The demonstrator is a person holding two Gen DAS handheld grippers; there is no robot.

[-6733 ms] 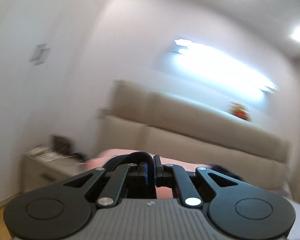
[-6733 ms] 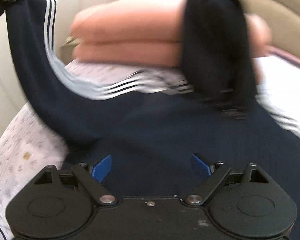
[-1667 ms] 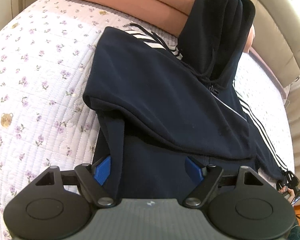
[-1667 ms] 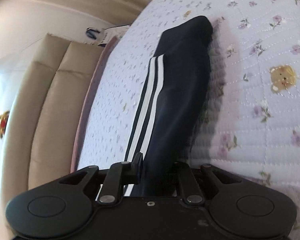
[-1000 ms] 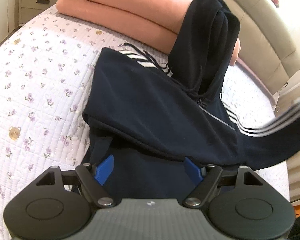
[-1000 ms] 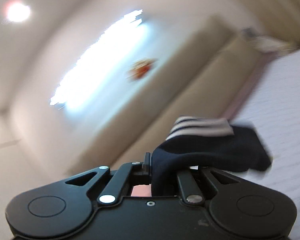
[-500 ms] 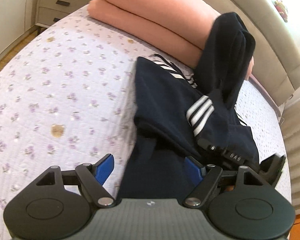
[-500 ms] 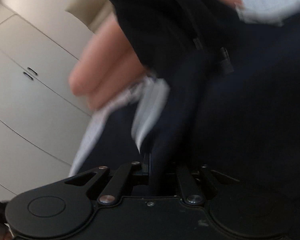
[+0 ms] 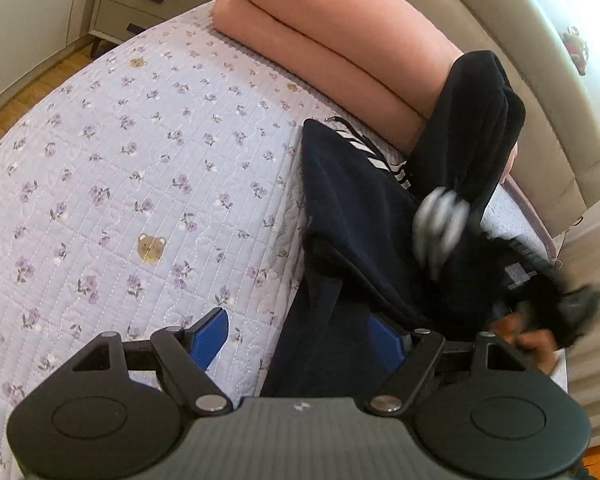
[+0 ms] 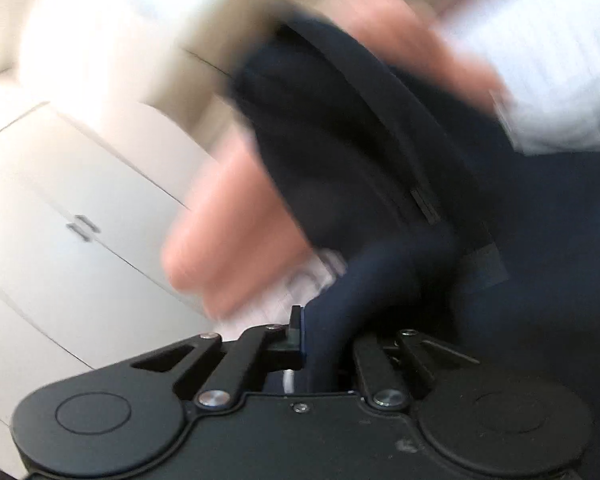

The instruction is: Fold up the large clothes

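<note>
A floral quilted bedspread [image 9: 120, 168] covers the bed, with folded pink bedding [image 9: 340, 40] at the headboard end, far ahead of the left gripper [image 9: 300, 332], whose blue-padded jaws stand spread and empty, one pad over the quilt and the other over the hem of the navy hooded jacket [image 9: 360, 208] lying just ahead. The right gripper [image 10: 320, 344] has its jaws pressed together on a roll of navy sleeve, blurred with motion, ahead-right of the left jaws. The fold looks roughly half done: sleeves are coming onto the body, while the hood still drapes on the bedding and lengthwise folds remain.
</note>
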